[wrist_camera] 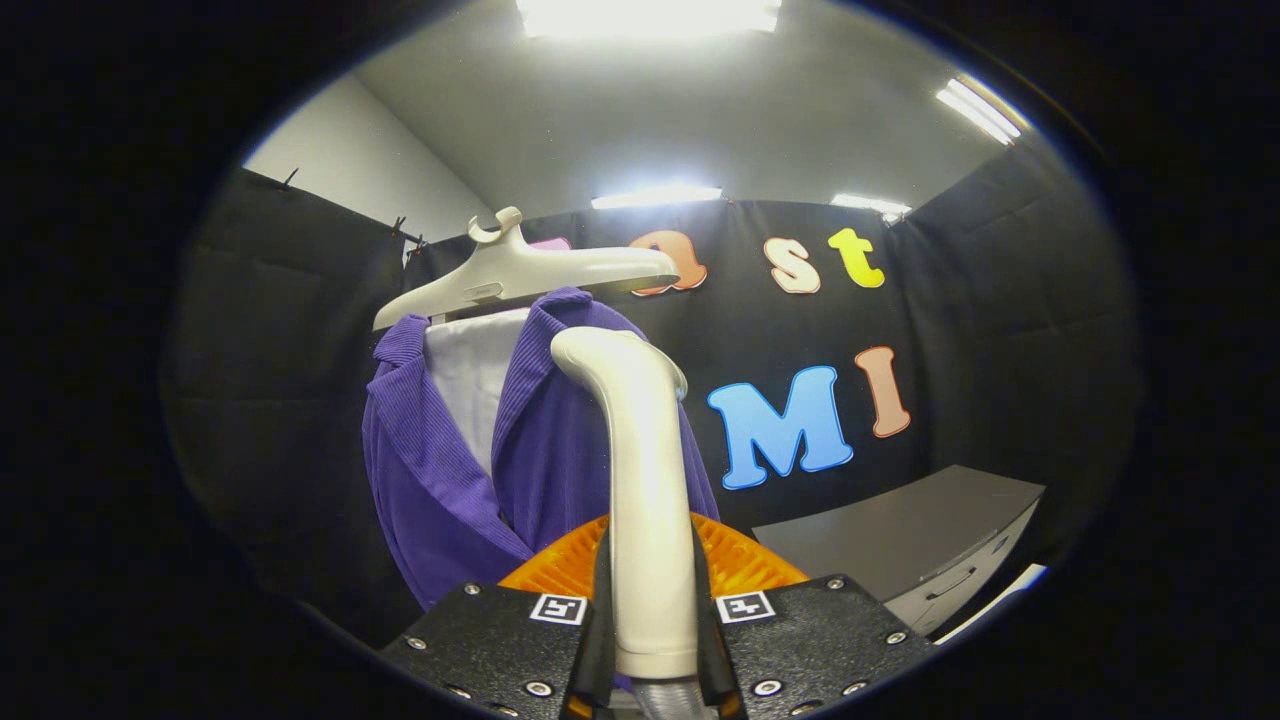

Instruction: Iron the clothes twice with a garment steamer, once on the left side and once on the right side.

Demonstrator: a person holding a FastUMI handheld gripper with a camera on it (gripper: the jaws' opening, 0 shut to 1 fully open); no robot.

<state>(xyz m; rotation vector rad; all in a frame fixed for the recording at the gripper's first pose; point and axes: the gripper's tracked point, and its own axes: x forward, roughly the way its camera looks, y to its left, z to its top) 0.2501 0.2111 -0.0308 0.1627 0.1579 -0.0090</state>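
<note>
My gripper is shut on the handle of a cream garment steamer, which rises upright between the fingers; its bent head points at the clothes. Just beyond the steamer hangs a purple ribbed jacket over a white inner garment, both on a cream hanger. The steamer head sits close to the jacket's right front panel; I cannot tell if it touches. The steamer handle covers part of that panel.
A grey cabinet with a drawer handle stands low on the right of the jacket. Black cloth walls close in on all sides, and bright ceiling lights shine above.
</note>
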